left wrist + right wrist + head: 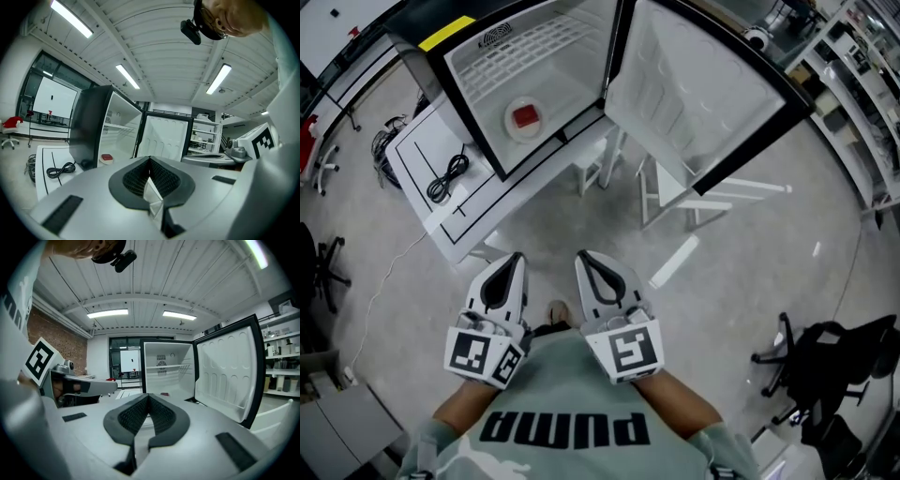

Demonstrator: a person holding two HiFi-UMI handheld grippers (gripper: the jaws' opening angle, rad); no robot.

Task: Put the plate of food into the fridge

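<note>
A white plate point(523, 119) with a red piece of food lies on the floor of the open fridge point(546, 70), whose door point(694, 89) swings out to the right. Both grippers hang close to the person's chest, well short of the fridge. My left gripper point(514, 257) is shut with nothing in it, and so is my right gripper point(582, 254). In the left gripper view the closed gripper point(149, 160) points toward the plate point(107, 158). In the right gripper view the closed gripper point(148, 397) faces the fridge point(166, 371), where the red food point(164, 393) shows.
The fridge stands on a low white table point(441, 202) with a coiled black cable point(447, 176). White stools point(675, 192) stand below the door. A black office chair point(830, 361) is at the right, another chair point(319, 267) at the left, shelving point(862, 84) far right.
</note>
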